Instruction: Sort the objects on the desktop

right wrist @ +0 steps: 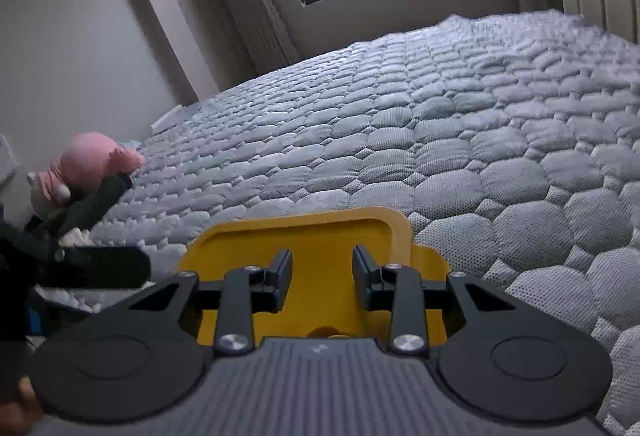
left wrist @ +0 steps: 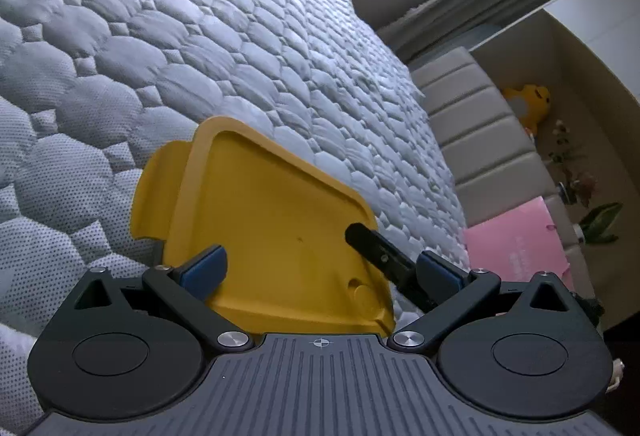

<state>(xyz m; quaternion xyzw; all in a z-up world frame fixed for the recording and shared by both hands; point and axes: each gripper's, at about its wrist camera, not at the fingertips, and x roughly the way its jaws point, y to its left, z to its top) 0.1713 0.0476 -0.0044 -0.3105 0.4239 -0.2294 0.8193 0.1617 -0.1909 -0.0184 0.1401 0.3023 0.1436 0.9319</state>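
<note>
While the left gripper (left wrist: 322, 270) stands spread wide around a yellow lid (left wrist: 276, 236) lying on the quilted mattress (left wrist: 200, 35), the right gripper (right wrist: 322, 276) hangs half-parted over that lid, pinching nothing, a pink plush toy (right wrist: 92, 163) beyond.

Under both tongs lies a mustard-yellow lid (left wrist: 272, 220), plain and unpatterned. The left tongs (left wrist: 320, 268) are black with blue pads (left wrist: 208, 268); the right tongs (right wrist: 322, 276) are all black. Beyond them spreads a pale grey mattress (right wrist: 440, 139), quilted in hexagons with fine dotted mesh. Far left of the right tongs sits a pink plush toy (right wrist: 92, 163); right of the left tongs, a pink sheet (left wrist: 520, 244).
</note>
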